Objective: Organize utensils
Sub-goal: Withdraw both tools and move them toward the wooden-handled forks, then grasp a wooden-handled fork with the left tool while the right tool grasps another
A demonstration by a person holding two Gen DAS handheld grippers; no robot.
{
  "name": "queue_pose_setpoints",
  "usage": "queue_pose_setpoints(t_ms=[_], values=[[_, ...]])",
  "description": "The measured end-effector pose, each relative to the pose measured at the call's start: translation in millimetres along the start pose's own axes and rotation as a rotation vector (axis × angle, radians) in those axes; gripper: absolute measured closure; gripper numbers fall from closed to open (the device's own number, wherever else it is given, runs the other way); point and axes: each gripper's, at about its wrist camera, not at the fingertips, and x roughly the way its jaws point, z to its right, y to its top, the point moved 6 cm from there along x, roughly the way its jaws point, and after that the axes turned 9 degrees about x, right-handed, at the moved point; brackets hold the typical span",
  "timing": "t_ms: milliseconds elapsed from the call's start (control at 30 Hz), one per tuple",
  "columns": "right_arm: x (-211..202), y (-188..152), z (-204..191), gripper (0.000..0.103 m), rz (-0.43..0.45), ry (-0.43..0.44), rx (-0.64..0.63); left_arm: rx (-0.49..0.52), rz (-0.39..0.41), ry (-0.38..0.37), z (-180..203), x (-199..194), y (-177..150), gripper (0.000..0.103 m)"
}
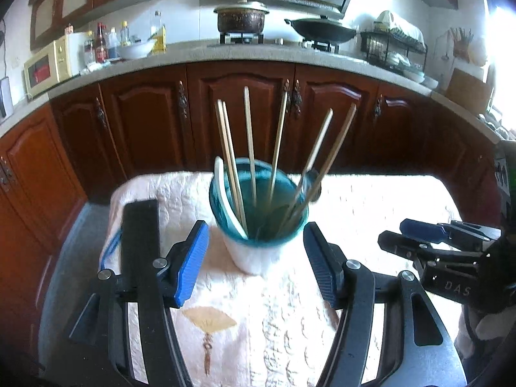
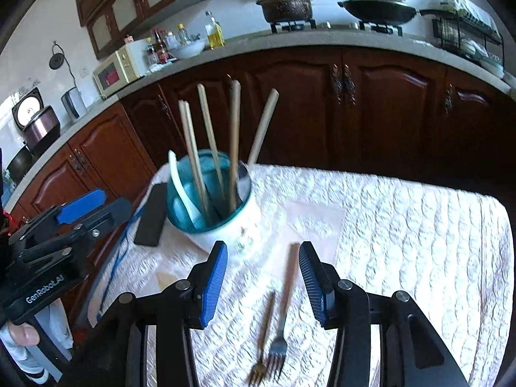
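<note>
A white cup with a teal rim [image 1: 258, 219] stands on the quilted table cloth [image 1: 371, 200] and holds several wooden chopsticks [image 1: 250, 142] and a white spoon [image 1: 225, 193]. My left gripper [image 1: 256, 258] is open, its blue pads on either side of the cup's base and apart from it. The cup also shows in the right wrist view [image 2: 213, 200]. My right gripper [image 2: 262, 277] is open and empty above two forks [image 2: 274, 322] that lie on the cloth, tines toward me. The right gripper also shows in the left wrist view [image 1: 419, 235].
A black flat object [image 2: 151, 216] with a blue cord lies on the cloth left of the cup. Dark wooden cabinets [image 1: 242, 103] and a counter with a stove, pots, bottles and a dish rack stand beyond the table's far edge.
</note>
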Motion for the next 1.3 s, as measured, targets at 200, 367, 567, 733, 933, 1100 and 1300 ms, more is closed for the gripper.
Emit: queue_pose_setpoints(t_ms=[200,367,567,733,933,1100,1300], values=[[20.6,-21.7,24.9,0.059,-0.074,-0.040,0.028,-0.022,-0.057,-0.026,3.3,16.7,-24.5,0.042],[46.7,-39.5,43.9,0.059,-0.144,-0.041,0.060,-0.019,-0.129,-0.102,13.7,36.2,-54.6,0.042],[96.4,-45.7,50.7,0.070,-0.235,-0.028,0.082,-0.051,-0.219,-0.169,18.6,61.0,-79.8,0.042],[135.8,-37.6,47.2,0.077,-0.280,-0.010,0.115,-0.038,-0.256,-0.200,26.5,72.1,-87.4,0.042],[165.9,-32.4,53.7,0.093,-0.329,0.008,0.134,-0.007,-0.288,-0.241,45.8,86.2,-86.9,0.042],[134.7,-47.8,72.1,0.093,-0.366,0.014,0.084,0.001,-0.309,-0.289,64.5,100.0,-83.6,0.042],[101.7,-69.4,103.6,0.093,-0.387,-0.009,0.093,0.028,-0.370,-0.355,95.9,123.8,-85.0,0.043]])
